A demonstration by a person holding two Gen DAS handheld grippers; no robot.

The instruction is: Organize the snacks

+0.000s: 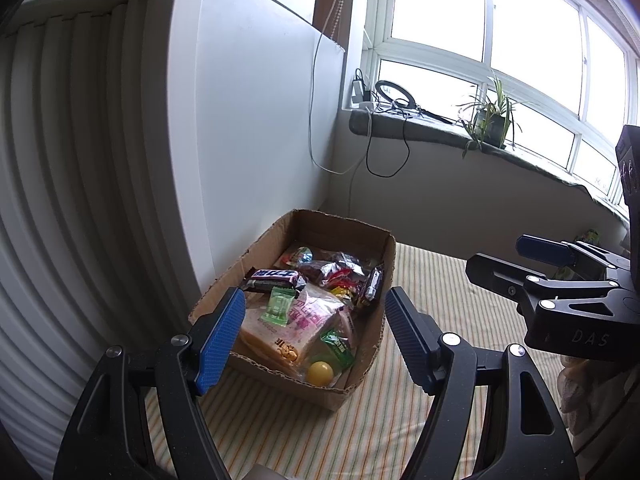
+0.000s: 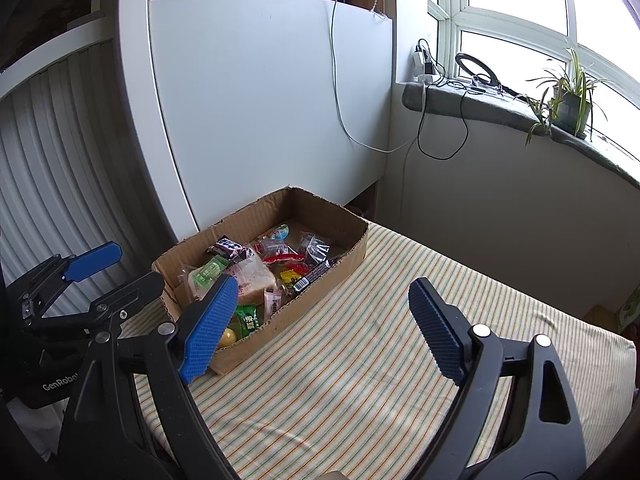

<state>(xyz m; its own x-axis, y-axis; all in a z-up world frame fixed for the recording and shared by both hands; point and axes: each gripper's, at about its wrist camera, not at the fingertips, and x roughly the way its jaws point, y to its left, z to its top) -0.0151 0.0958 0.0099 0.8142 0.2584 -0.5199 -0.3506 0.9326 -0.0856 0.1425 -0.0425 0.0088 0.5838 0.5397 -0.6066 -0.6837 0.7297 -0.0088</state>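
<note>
Snacks (image 1: pixel 304 300) lie piled inside cardboard box (image 1: pixel 216 284) on striped worktop (image 2: pixel 360 360) beside white cabinet (image 2: pixel 260 100). Left claw (image 1: pixel 316 340) and right claw (image 2: pixel 320 328) both spread, empty, hovering near box.

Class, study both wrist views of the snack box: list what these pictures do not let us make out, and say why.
- Cardboard box: its bottom, both views, covered by piled snacks.
- Bread bag: left view, near end hidden behind the left gripper finger.
- Yellow ball: right view, partly behind the right gripper finger.
- Wrapper print: both views, too small to read.
</note>
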